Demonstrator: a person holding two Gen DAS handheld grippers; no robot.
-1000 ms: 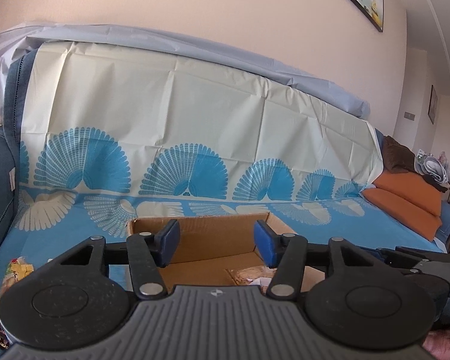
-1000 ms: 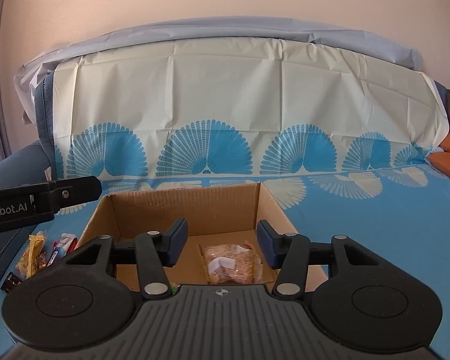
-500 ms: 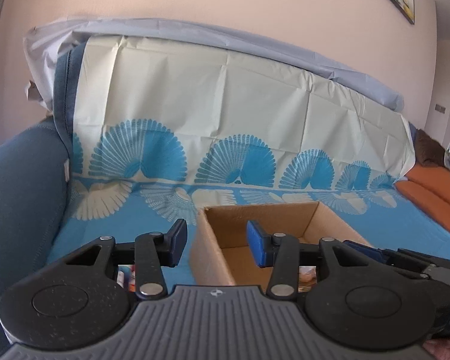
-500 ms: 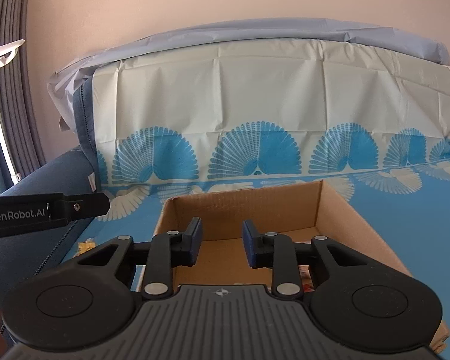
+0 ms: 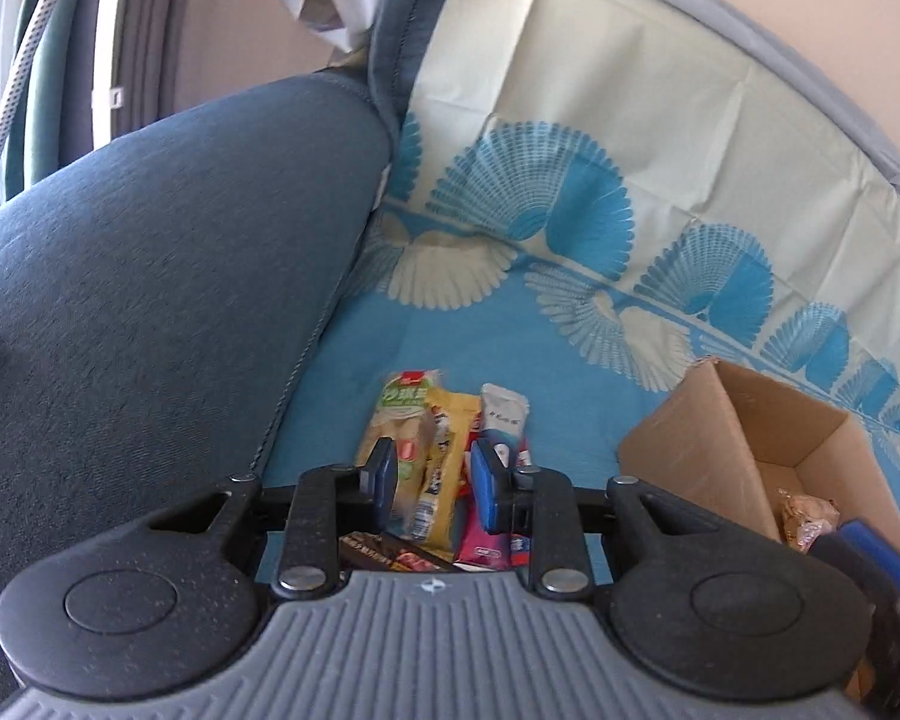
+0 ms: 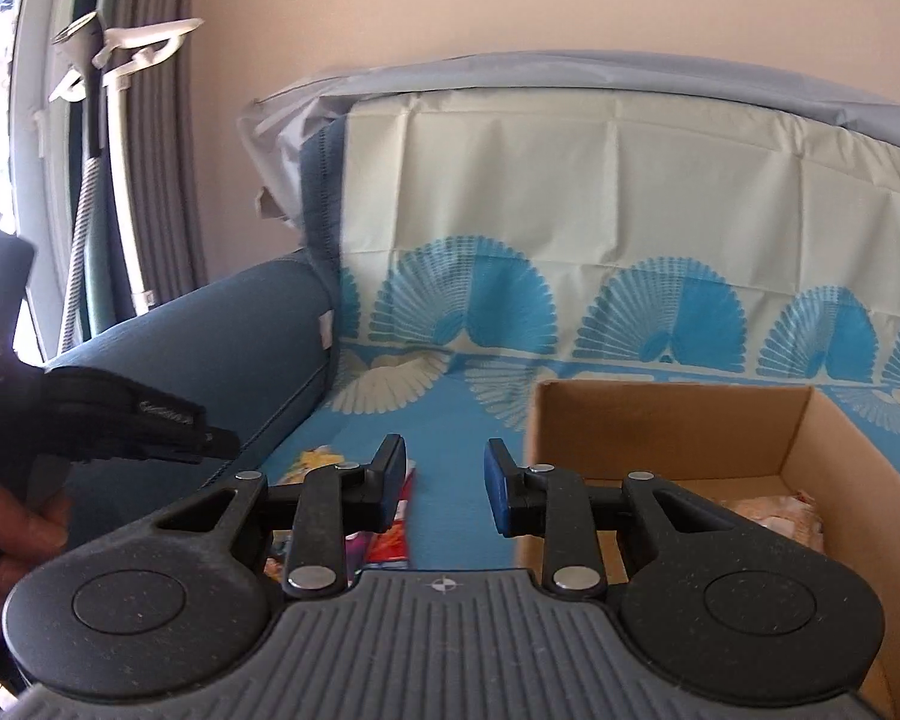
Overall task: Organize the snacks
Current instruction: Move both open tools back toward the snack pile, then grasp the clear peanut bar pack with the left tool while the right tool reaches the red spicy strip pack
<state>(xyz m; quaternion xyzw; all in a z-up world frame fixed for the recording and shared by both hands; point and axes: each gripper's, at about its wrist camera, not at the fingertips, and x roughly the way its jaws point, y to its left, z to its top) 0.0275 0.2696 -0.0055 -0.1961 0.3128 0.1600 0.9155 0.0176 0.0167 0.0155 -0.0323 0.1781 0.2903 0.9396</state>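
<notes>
Several snack packets lie in a pile on the blue patterned sofa cover: a green-topped one (image 5: 405, 414), a yellow one (image 5: 444, 480), a white one (image 5: 504, 414) and a pink one (image 5: 480, 540). My left gripper (image 5: 432, 462) hovers over this pile, its jaws closing, with the yellow packet seen in the gap and neither pad pressing on it. To the right stands an open cardboard box (image 5: 690, 456) holding a clear biscuit bag (image 5: 804, 516). My right gripper (image 6: 444, 468) is open with nothing between its pads, just left of the box (image 6: 660, 420) and above the packets (image 6: 390, 540).
The dark blue sofa armrest (image 5: 150, 270) rises directly left of the pile. The cream and blue cover (image 6: 570, 210) hangs over the backrest. Curtains and a window (image 6: 90, 180) are at far left. A hand (image 6: 18, 534) holds the left gripper's body (image 6: 150, 420).
Both grippers have swung left from over the box toward the snack pile by the armrest. The left one has tipped downward, and both pairs of jaws stand narrower than before.
</notes>
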